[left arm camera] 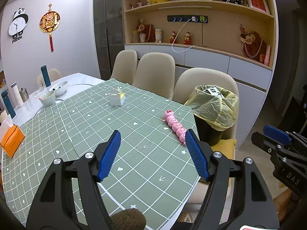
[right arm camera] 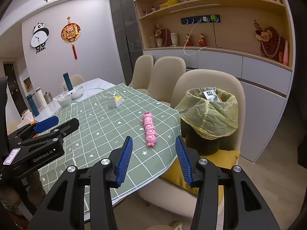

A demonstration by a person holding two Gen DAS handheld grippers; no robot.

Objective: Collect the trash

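Observation:
A black bin (left arm camera: 208, 132) (right arm camera: 203, 140) lined with a yellow bag (left arm camera: 214, 105) (right arm camera: 209, 113) stands on a chair seat at the table's right edge, with a printed packet (left arm camera: 214, 91) (right arm camera: 210, 94) inside. A pink caterpillar toy (left arm camera: 175, 125) (right arm camera: 149, 129) lies on the green checked tablecloth (left arm camera: 115, 134) (right arm camera: 107, 126) near that edge. Farther back sits a small white and yellow box (left arm camera: 116, 97) (right arm camera: 114, 99). My left gripper (left arm camera: 152, 136) hovers open over the cloth, nothing between its blue pads. My right gripper (right arm camera: 153, 143) is open above the table corner, the toy just beyond it.
At the table's far left stand bowls (left arm camera: 57, 89), bottles (left arm camera: 45, 75), a metal cup (left arm camera: 24, 94) and an orange tissue box (left arm camera: 11, 140). Beige chairs (left arm camera: 153, 71) line the far side. A yellow cushion (right arm camera: 220, 161) lies under the bin. Shelves with ornaments fill the back wall.

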